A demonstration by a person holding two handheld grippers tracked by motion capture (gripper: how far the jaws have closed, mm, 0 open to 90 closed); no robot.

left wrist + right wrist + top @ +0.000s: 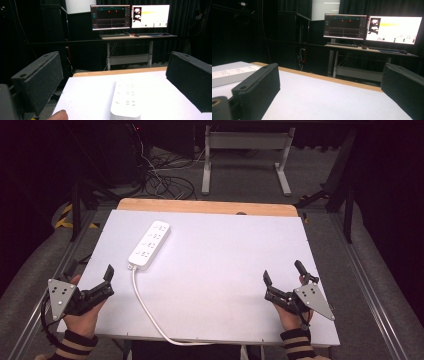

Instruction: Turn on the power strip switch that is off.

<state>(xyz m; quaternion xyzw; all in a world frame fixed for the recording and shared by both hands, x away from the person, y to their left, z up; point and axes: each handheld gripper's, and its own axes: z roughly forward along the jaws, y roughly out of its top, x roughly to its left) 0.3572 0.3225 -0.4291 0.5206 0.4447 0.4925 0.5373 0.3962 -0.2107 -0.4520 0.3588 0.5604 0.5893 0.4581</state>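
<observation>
Right now I have both grippers parked low at the near edge of the table [215, 320], one toward each near corner, with nothing between their jaws. My left gripper [90, 277] sits at the near left corner with its jaws spread wide, and its own camera looks straight up the length of the power strip [126, 100], so I judge it is lined up that way for a reach toward the strip. My right gripper [284, 273] rests toward the near right corner, jaws also spread, well apart from the strip; from its camera the strip [233, 73] lies off to the side, across bare tabletop.

The power strip [149, 244] lies flat on the left half of the table, nearer the far edge than the near one, its long axis angled slightly toward the far edge. Its white cable [150, 312] runs from the near end back to the near edge and drops over it, which I take to be why the strip points that way. The sockets face up, all unoccupied as far as I can tell.
</observation>
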